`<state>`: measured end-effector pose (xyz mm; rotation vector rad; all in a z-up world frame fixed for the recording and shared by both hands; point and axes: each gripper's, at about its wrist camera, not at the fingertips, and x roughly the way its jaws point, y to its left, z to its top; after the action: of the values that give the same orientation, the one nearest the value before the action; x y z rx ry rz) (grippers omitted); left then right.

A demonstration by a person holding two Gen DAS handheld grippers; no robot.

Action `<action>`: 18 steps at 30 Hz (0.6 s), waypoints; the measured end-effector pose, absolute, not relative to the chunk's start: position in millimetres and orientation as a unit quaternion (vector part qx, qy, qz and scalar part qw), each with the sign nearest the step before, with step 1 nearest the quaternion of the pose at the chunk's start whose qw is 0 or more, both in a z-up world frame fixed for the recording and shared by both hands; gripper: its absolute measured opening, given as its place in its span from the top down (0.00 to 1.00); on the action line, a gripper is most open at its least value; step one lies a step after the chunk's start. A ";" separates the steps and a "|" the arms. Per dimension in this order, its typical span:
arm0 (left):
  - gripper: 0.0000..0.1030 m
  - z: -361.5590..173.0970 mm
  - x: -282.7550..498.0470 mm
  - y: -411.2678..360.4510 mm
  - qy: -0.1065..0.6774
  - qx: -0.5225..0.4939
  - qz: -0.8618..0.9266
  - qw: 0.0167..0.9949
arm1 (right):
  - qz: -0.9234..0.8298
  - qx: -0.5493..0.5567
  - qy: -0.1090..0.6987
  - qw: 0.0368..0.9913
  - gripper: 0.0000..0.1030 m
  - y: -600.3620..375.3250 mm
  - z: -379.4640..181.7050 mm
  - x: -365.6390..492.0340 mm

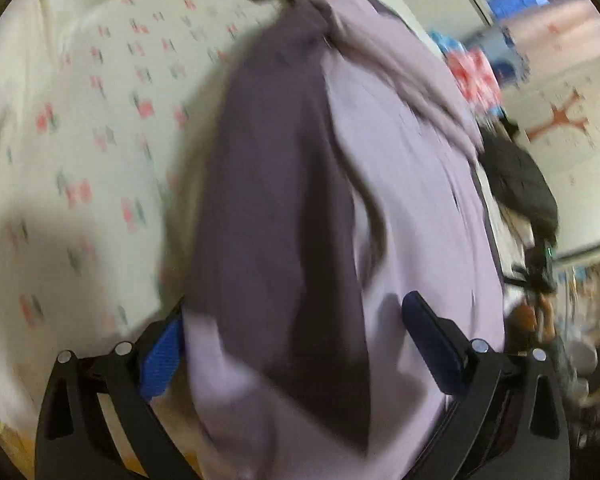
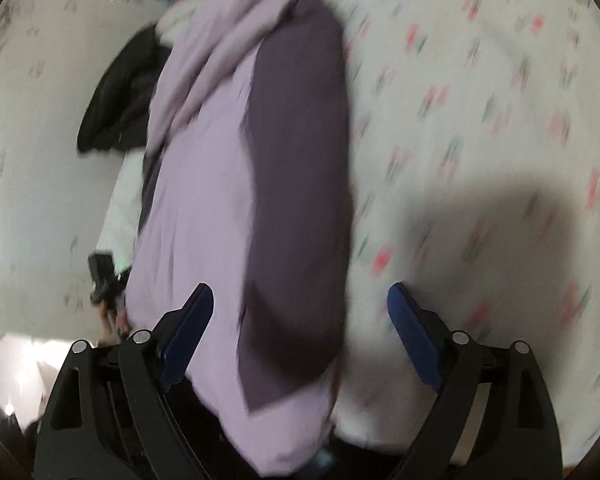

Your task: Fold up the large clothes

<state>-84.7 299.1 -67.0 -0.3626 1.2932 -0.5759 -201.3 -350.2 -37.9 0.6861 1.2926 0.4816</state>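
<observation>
A long lilac garment (image 1: 400, 200) with a dark purple panel (image 1: 268, 200) lies lengthwise on a white bed sheet printed with small pink and green flowers (image 1: 100, 120). My left gripper (image 1: 294, 312) stands wide open over its near end, with the cloth running between the blue pads (image 1: 160, 360); no pad visibly presses on it. In the right wrist view the same garment (image 2: 204, 200) and its dark panel (image 2: 300, 160) run up the middle over the sheet (image 2: 480, 100). My right gripper (image 2: 300, 290) is also wide open, with cloth between its fingers. Both views are motion-blurred.
A black garment (image 1: 520, 188) lies beside the lilac one, also seen in the right wrist view (image 2: 120, 100). A hand with a black device (image 2: 104, 276) shows at the garment's edge. Colourful items (image 1: 476, 72) and a wall lie beyond the bed.
</observation>
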 end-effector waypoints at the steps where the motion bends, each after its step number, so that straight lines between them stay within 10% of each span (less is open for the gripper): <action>1: 0.06 -69.7 -90.6 297.9 0.598 -0.160 -0.267 0.739 | 0.228 0.305 0.592 0.710 0.12 -343.0 -39.6 -211.1; 9: 0.09 -83.2 -124.1 278.0 0.618 -0.152 -0.217 0.740 | 0.237 0.258 0.610 0.711 0.09 -291.3 -47.6 -242.0; 13: 0.56 -69.9 -131.1 269.3 0.610 -0.152 -0.174 0.758 | 0.211 0.298 0.559 0.745 0.82 -297.5 -34.9 -243.1; 18: 0.79 -8.8 -142.1 271.7 0.566 -0.180 -0.205 0.778 | 0.238 0.338 0.477 0.775 0.86 -298.2 17.1 -244.9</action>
<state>-142.1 271.7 -8.8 -0.3898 1.2251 -0.4423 -244.9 -298.2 17.1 0.7319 1.0336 0.5163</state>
